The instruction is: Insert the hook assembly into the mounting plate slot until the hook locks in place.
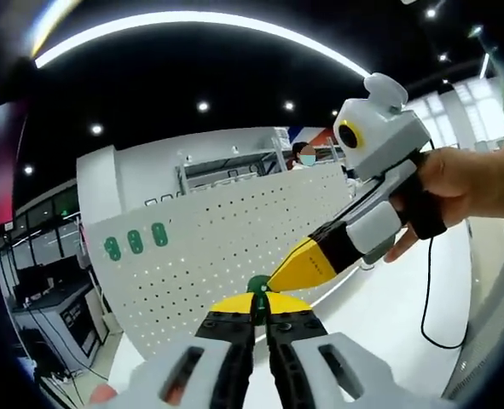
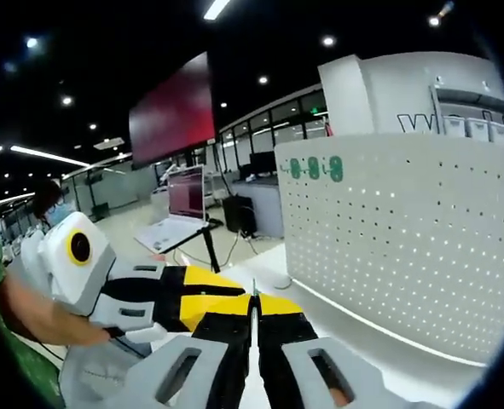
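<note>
My left gripper (image 1: 260,302) is shut on a small green hook piece (image 1: 258,285) that pokes up between its yellow tips. The white perforated mounting plate (image 1: 234,243) stands upright just behind it. My right gripper (image 1: 279,279) reaches in from the right, held by a hand (image 1: 460,183); its yellow tip is closed and touches or nearly touches the green piece. In the right gripper view, my right gripper (image 2: 253,303) has its jaws together with nothing clearly between them. The left gripper (image 2: 234,294) lies to its left, tip to tip. The plate (image 2: 405,239) rises on the right.
Three green hooks (image 1: 135,242) sit in the plate's upper left corner, also seen as hooks (image 2: 314,168) at its top edge. A white table (image 1: 379,315) carries the plate. A black cable (image 1: 428,298) hangs from the right gripper. Desks with monitors (image 2: 188,192) stand behind.
</note>
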Tool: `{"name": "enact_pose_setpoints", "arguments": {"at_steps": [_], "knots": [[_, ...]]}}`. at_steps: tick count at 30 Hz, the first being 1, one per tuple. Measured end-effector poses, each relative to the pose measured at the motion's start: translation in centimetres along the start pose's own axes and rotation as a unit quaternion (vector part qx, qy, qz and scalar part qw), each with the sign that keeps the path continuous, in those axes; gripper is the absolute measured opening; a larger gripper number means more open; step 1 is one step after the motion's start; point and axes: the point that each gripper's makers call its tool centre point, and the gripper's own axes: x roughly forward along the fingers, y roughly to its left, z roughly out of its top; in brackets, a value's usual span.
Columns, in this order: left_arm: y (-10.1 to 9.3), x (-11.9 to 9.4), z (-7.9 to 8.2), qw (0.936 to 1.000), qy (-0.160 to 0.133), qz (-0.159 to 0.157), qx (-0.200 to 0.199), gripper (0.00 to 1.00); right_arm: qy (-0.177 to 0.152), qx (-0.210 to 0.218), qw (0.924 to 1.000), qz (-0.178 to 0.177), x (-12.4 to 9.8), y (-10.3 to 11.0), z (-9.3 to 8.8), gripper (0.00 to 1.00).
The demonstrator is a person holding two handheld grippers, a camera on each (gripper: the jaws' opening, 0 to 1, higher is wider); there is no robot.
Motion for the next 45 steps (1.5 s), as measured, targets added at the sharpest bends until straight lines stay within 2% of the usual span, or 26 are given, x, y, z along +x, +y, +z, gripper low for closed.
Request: {"name": "enact_pose_setpoints", "arguments": {"at_steps": [12, 17, 26, 45], "knots": [[0.0, 0.0, 0.0, 1.0000, 0.002, -0.002, -0.005, 0.09, -0.005, -0.011, 0.9999, -0.003, -0.1, 0.1, 0.5, 0.00], [0.1, -0.2, -0.1, 0.9999, 0.003, -0.001, -0.014, 0.05, -0.004, -0.032, 0.9995, -0.002, -0.2, 0.5, 0.5, 0.00], [0.3, -0.2, -0.1, 0.9994, 0.000, -0.003, -0.034, 0.05, -0.011, -0.031, 0.9994, 0.007, -0.3, 0.8, 0.9, 0.00], [0.3, -0.2, -0.1, 0.9998, 0.000, 0.002, -0.019, 0.04, 0.002, -0.044, 0.9989, 0.011, 0.0, 0.9, 0.9, 0.00]]}}
